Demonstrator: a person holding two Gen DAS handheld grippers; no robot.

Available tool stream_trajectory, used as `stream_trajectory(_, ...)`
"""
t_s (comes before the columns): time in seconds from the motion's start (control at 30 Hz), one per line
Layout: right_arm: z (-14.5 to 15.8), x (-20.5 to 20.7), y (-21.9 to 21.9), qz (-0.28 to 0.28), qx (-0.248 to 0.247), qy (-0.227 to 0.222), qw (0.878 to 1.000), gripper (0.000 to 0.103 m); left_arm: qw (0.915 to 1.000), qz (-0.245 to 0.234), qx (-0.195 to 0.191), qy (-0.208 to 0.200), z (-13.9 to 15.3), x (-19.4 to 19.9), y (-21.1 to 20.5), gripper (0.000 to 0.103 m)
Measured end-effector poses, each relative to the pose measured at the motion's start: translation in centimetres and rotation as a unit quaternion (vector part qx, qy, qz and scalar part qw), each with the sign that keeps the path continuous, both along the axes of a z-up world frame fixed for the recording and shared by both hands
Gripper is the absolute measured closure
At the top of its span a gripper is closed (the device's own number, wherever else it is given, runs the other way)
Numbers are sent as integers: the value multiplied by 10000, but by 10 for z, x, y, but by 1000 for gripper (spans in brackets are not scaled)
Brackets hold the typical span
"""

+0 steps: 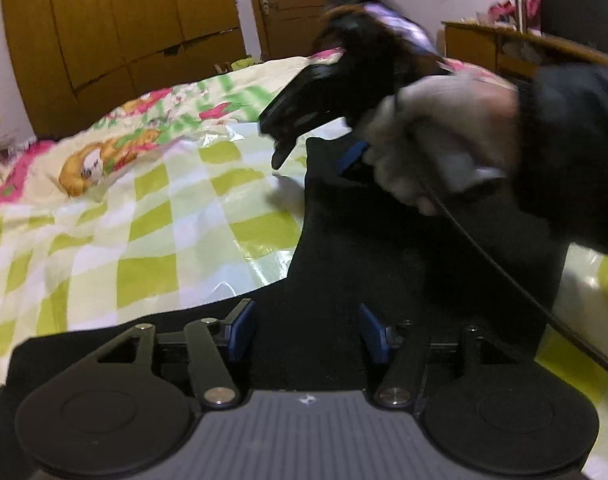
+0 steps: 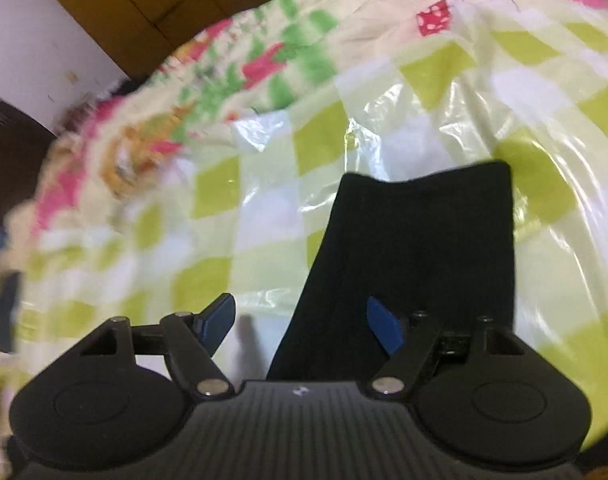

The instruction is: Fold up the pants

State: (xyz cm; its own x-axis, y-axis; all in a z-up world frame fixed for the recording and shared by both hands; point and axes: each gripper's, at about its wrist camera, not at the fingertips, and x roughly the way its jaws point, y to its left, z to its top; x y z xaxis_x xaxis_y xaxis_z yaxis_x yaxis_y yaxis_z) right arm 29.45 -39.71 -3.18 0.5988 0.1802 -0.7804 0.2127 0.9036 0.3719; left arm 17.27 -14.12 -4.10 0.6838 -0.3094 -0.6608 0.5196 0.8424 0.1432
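Black pants [image 1: 384, 240] lie flat on the bed as a long dark strip, with their straight far end [image 2: 424, 184] showing in the right wrist view. My left gripper [image 1: 308, 332] hovers low over the near part of the cloth, its blue-padded jaws open and not pinching the fabric. My right gripper [image 2: 300, 324] is open too; one blue pad is over the checked sheet, the other over the pants' left edge. In the left wrist view a gloved hand [image 1: 444, 140] in a dark sleeve holds that right gripper, blurred, above the pants' far end.
A shiny green-and-white checked plastic sheet [image 1: 164, 220] covers the bed, with a floral quilt [image 1: 116, 148] beyond it. A wooden wardrobe [image 1: 124, 28] and a door [image 1: 292, 4] stand behind. A cluttered wooden desk [image 1: 504, 48] is at the far right. A black cable [image 1: 504, 276] crosses the pants.
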Motion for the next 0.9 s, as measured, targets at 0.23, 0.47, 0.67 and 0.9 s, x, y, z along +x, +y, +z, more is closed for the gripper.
stream_trajectory(0.23,16,-28,-48,-259,737,-129,9969,94,9994,5,-332,137,21,2,12,73)
stream_trajectory(0.47,70,-126,-116,-841,2140,-1395,9632,97,9995,-68,-231,-216,51,-13,17,77)
stream_trajectory(0.67,63,-89,-81,-404,1454,-642,9865,79,9998,16,-150,117,35,-11,12,75)
stream_trajectory(0.9,20,1,-6,-268,74,365,9989,31,9992,387,18,-139,12,-6,11,26)
